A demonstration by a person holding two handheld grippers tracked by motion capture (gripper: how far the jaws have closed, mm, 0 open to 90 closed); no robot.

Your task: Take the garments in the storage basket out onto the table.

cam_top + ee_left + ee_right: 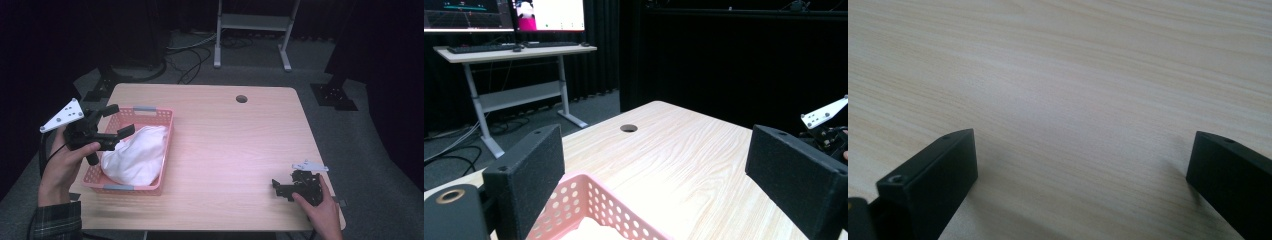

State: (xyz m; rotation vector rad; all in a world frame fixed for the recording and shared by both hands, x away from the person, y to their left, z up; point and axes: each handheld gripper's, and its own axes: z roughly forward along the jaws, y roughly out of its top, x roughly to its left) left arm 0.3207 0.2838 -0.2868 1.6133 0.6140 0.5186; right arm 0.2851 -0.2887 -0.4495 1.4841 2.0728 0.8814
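1. Nearest the high camera: left hand point(62, 167), checked sleeve at the wrist, gripping the left tongs point(116, 121) raised over the basket's left rim, jaws spread wide, nothing between them.
2. White cloth point(136, 154) bunched inside the pink basket point(167, 131), at the surface's point(225, 145) left side.
3. Right tongs point(279, 189) well apart, resting low at the near right corner under the right hand point(325, 212), jaws wide, clasping nothing.
4. No readable writing anywhere.

A recording lab is suggested by black curtains point(724, 55), floor cables point(192, 60) and a monitor desk point(514, 50) (screens lit).
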